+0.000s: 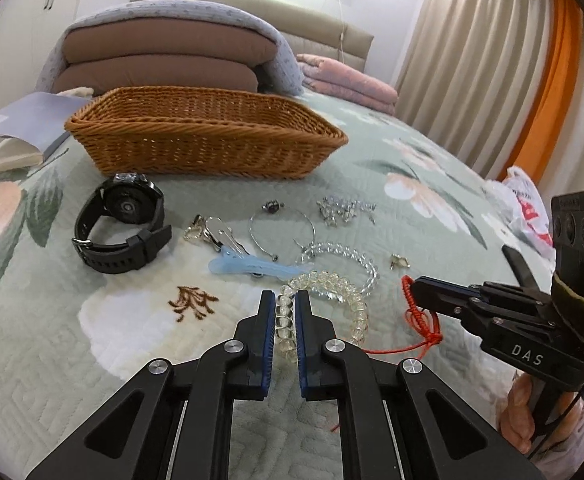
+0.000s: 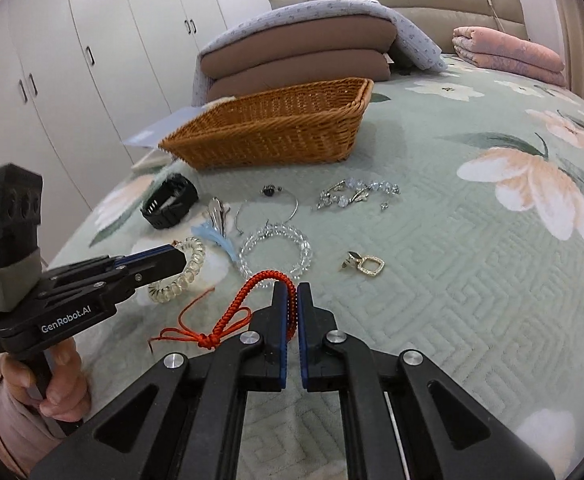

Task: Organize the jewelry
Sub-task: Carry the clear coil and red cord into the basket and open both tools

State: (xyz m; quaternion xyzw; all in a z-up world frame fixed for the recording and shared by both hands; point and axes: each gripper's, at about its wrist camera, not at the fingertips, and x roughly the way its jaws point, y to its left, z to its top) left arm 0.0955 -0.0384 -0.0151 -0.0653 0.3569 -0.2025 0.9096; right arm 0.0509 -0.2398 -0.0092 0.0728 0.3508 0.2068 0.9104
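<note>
Fingers (image 1: pixel 268 320) pinch bead bracelet (image 1: pixel 332 292); housings marked "DAS", "GenRobot.AI"

- The basket (image 1: pixel 195 136) sits on the bedspread (image 1: pixel 432 208), behind the jewelry.
- The watch (image 1: pixel 121 228) lies left of the bangle (image 1: pixel 281 232).
- The clear bead bracelet (image 2: pixel 275 250) lies before the bangle, left of the earring (image 2: pixel 366 264).
- The pillows (image 2: pixel 300 60) are stacked behind the basket.

Bright, even daylight; sharp, with fisheye-bent edges.
</note>
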